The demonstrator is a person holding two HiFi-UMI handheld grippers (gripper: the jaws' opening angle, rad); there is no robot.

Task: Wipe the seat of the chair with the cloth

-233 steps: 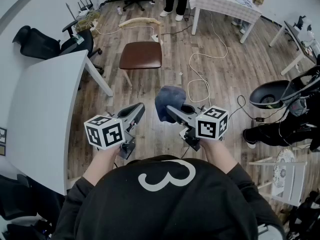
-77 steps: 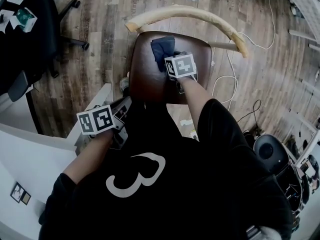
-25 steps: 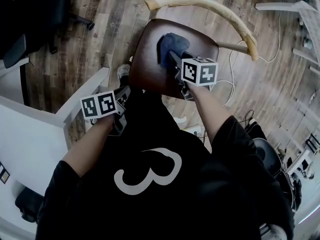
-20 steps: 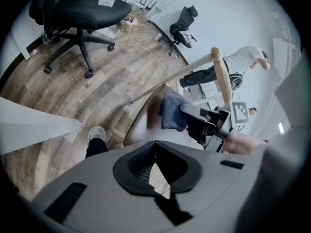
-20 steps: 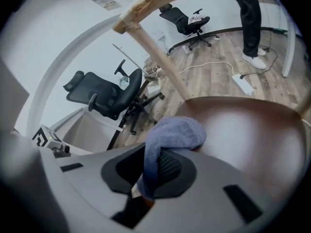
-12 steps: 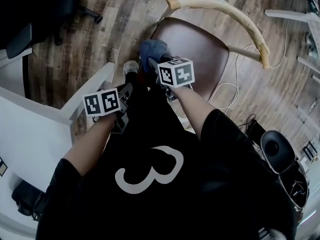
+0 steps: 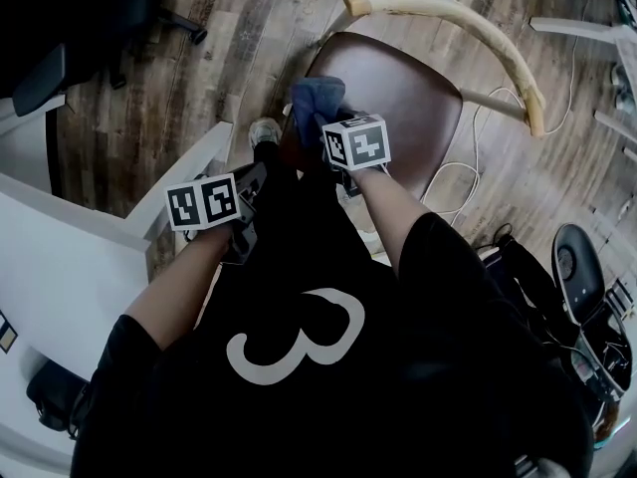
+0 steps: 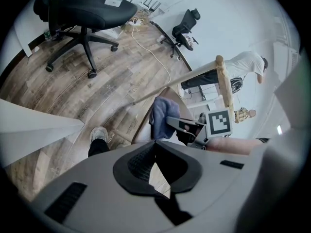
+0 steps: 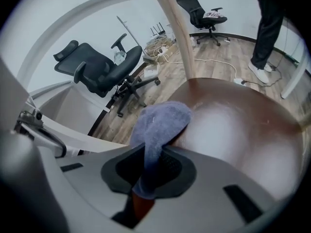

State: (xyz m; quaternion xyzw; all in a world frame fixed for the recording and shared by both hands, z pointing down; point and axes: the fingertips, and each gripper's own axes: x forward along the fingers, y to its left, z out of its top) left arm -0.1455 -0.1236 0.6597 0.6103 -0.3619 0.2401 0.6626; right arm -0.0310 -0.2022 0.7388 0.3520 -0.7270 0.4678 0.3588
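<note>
On seat (image 7: pixel 413 93) edge, right gripper (image 9: pixel 151 169) fingers (image 9: pixel 179 168) pinch cloth (image 9: pixel 160 120), pinch hidden overhead, left gripper (image 8: pixel 155 148) fingers (image 8: pixel 138 163) together.

Colour rundown: the chair (image 7: pixel 438 118) has a glossy dark brown seat (image 7: pixel 413 78) and a pale cream wooden backrest (image 7: pixel 468 23). At the seat's edge there's a dusty blue-grey cloth (image 7: pixel 317 96). The floor (image 7: pixel 229 38) around the chair is brown-grey wood-grain planks. The right gripper (image 9: pixel 154 161) over the seat is grey with black pads (image 9: pixel 175 166), and its cube (image 7: pixel 355 141) is covered in black-and-white squares.
</note>
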